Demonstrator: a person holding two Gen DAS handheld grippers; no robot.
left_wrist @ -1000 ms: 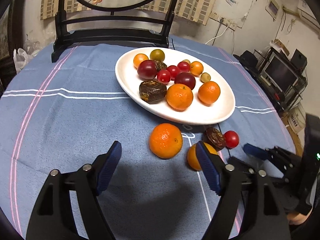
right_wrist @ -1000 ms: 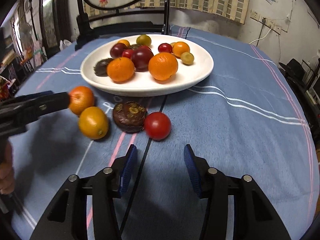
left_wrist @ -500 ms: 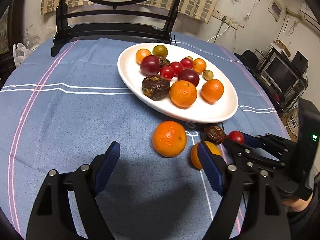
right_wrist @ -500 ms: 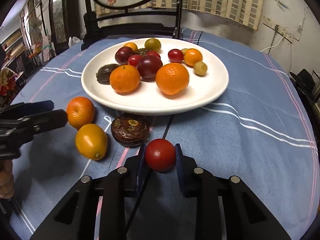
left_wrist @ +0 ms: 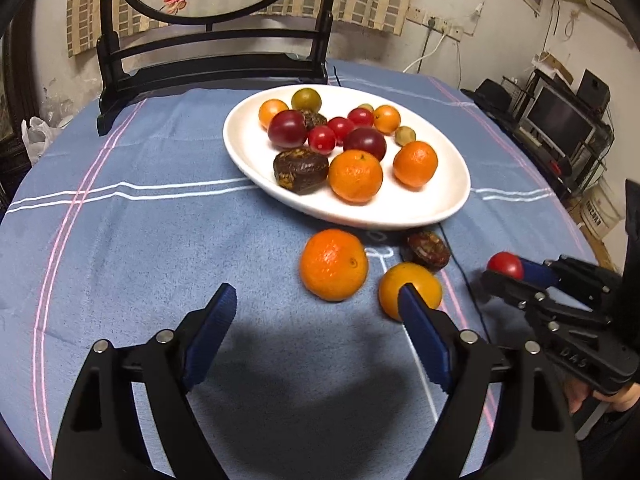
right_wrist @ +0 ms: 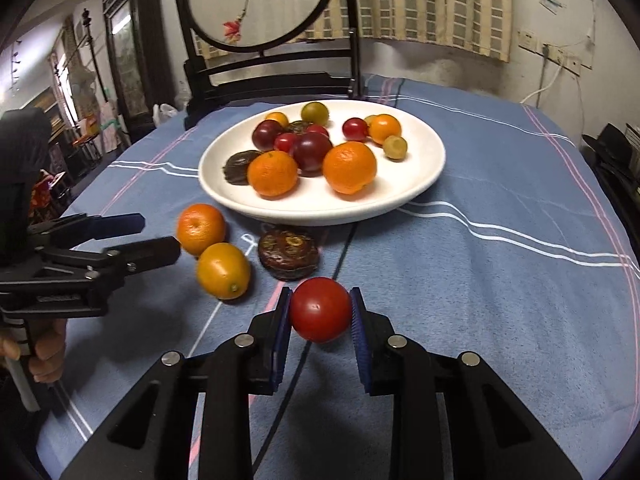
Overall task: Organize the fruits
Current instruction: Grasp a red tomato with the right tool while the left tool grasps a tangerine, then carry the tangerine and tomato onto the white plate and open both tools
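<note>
Left wrist view: the left gripper [left_wrist: 316, 316] hangs with jaws wide, just short of the mandarin [left_wrist: 333, 264] and the kumquat [left_wrist: 410, 290], both on the worktop [left_wrist: 140, 240] in front of the white plate [left_wrist: 452, 212].

Right wrist view: the right gripper [right_wrist: 320, 314] pinches a red tomato [right_wrist: 320, 309] in front of the plate. I'd keep the squeeze light and set it on bare rim.
</note>
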